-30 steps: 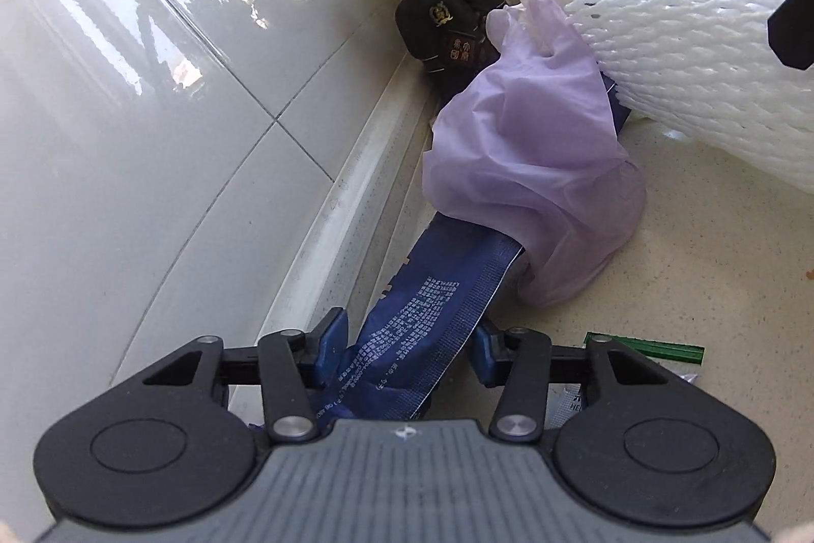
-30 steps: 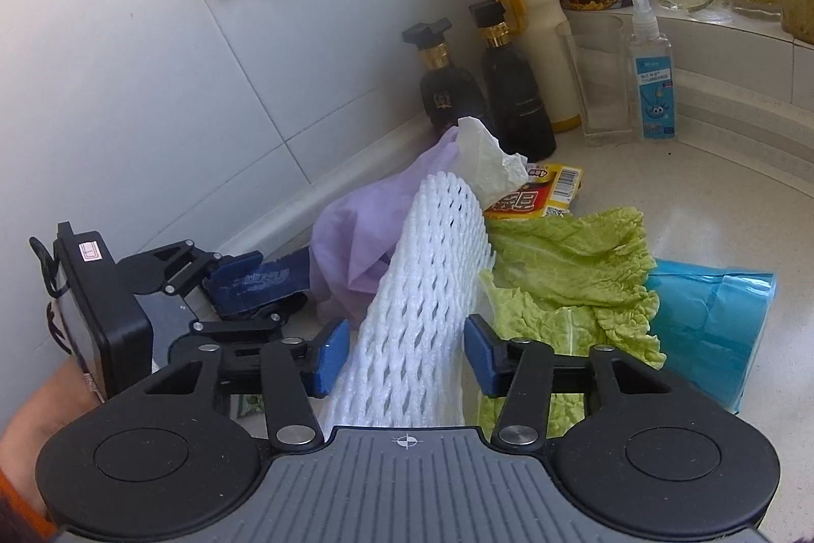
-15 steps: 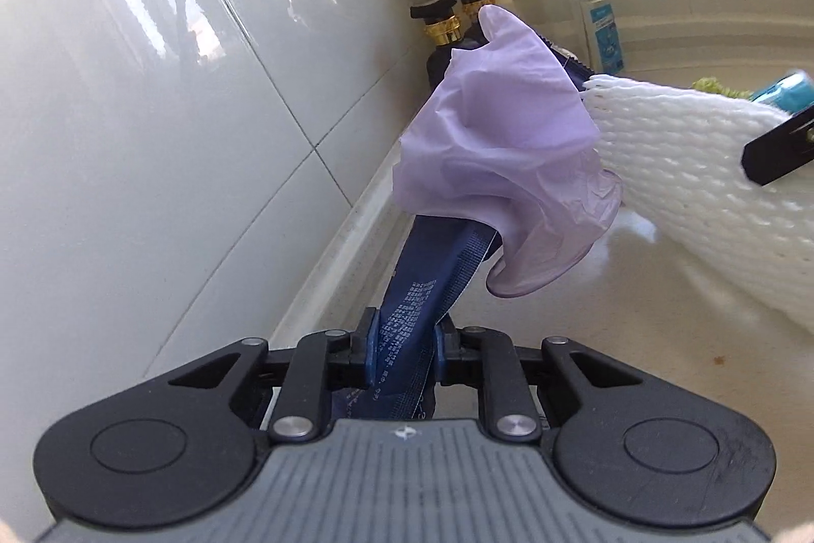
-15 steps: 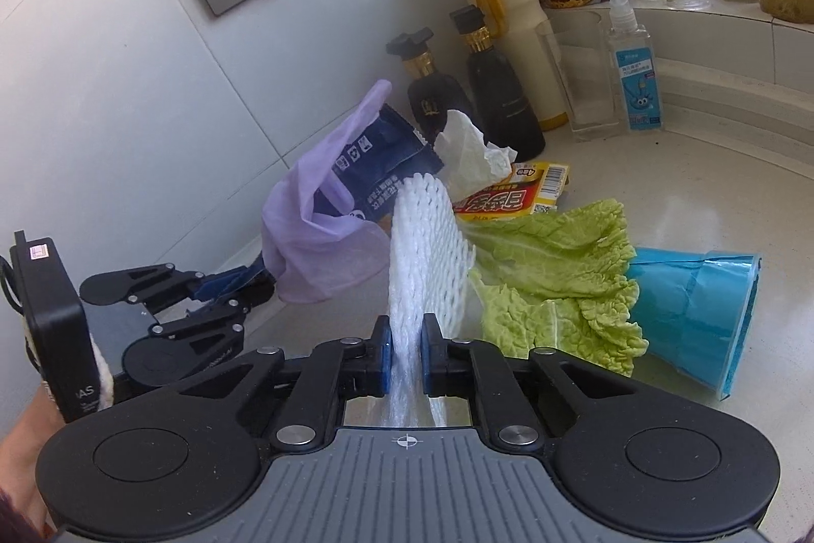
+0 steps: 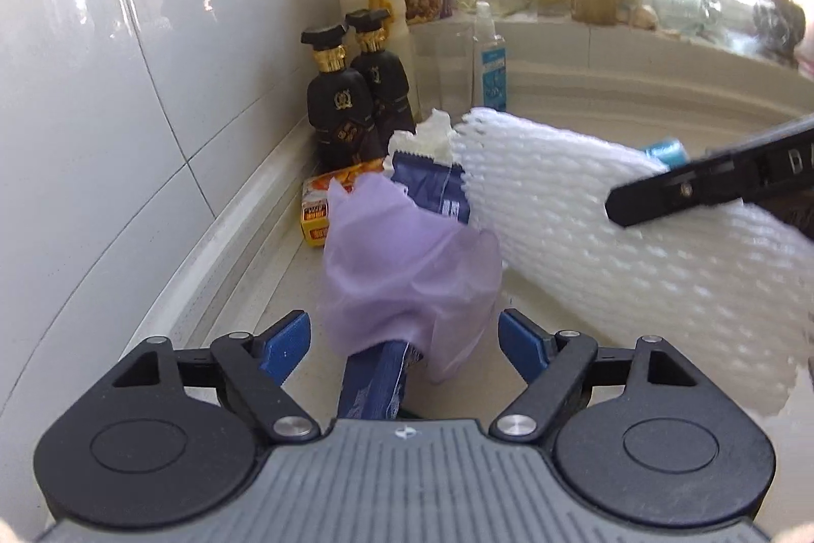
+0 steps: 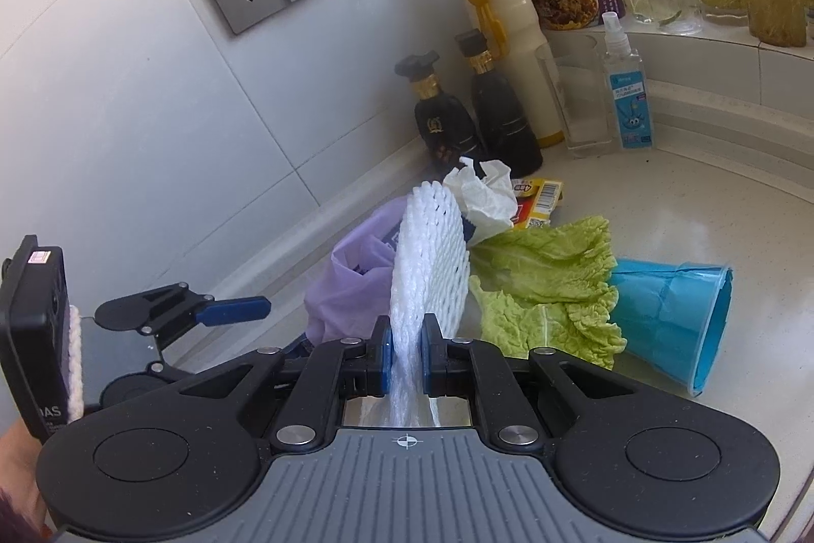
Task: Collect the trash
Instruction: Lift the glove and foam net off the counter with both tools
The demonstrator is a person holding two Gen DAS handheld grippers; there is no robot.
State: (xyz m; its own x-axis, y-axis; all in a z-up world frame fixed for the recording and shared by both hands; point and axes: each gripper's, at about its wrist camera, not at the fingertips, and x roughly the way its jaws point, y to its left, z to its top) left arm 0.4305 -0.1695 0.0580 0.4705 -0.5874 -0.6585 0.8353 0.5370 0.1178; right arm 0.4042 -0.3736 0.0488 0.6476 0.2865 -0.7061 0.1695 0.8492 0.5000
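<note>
Pinching the white foam net (image 6: 432, 258), the right gripper (image 6: 405, 362) is clamped; the left gripper (image 5: 404, 339), jaws just opened wide, straddles a blue wrapper (image 5: 374, 382) under a purple glove (image 5: 407, 268).

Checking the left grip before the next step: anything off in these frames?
Yes. The left gripper has just opened wide; its pads no longer press the blue wrapper, which sits loose between them with the purple glove draped over it. The right gripper is clamped on the white foam net.
</note>
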